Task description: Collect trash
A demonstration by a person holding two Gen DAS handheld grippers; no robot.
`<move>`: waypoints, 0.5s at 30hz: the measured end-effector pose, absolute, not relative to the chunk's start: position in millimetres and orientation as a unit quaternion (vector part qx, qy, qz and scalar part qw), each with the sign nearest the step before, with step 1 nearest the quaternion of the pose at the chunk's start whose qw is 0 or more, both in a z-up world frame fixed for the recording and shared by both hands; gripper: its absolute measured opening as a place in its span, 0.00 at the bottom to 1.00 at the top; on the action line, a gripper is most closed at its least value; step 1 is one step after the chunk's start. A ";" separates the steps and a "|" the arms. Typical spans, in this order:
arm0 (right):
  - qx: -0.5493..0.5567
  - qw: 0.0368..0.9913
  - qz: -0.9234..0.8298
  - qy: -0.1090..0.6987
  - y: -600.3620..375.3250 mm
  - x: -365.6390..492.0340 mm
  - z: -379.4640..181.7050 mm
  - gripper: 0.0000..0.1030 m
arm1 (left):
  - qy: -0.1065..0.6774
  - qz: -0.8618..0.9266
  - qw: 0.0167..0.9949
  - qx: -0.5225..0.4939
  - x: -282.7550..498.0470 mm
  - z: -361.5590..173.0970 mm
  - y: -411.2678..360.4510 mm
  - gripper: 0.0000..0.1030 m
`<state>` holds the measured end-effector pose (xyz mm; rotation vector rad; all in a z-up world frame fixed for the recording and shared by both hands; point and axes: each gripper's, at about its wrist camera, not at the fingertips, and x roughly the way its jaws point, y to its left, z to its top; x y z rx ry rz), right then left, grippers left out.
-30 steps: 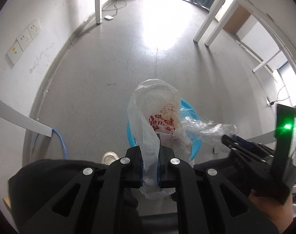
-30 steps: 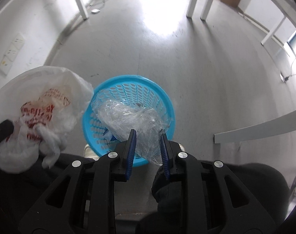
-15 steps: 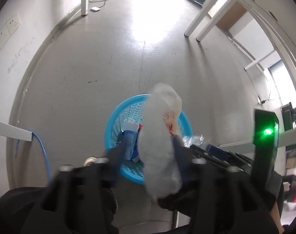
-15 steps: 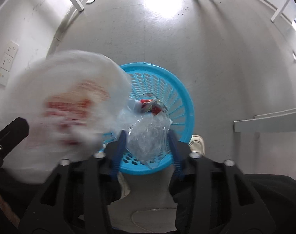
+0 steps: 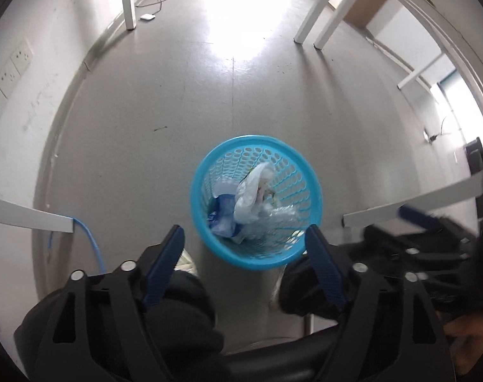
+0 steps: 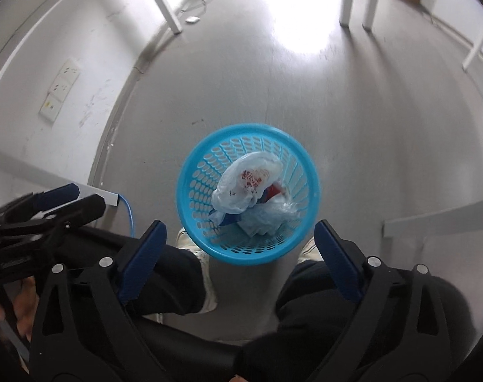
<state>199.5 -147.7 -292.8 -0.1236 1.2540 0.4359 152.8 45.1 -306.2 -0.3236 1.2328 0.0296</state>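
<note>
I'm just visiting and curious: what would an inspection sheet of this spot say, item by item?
Surface: grey floor, glare patch near the far end.
Job's things: blue basket on the floor, holding a white plastic bag with red print, a clear plastic wrap and other scraps.
Clutter: small white object on the floor by the far wall.
Grippers: left gripper and right gripper above the basket, jaws opening, nothing between them.
Cables: blue cable by the wall; thin dark cord at the far wall.
Surroundings: white table legs, wall sockets, the person's dark trousers and pale shoes below.
</note>
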 end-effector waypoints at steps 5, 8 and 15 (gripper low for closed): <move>-0.058 0.786 0.233 0.569 -159.0 179.3 -269.3 0.92 | 0.567 -0.002 0.811 -0.144 137.9 -300.0 49.0 0.94; -0.062 0.786 0.245 0.564 -164.5 170.9 -259.6 0.92 | 0.568 -0.010 0.809 -0.147 137.1 -301.9 50.2 0.94; -0.059 0.783 0.253 0.564 -161.1 169.9 -258.1 0.92 | 0.564 -0.017 0.814 -0.135 137.1 -300.9 41.2 0.94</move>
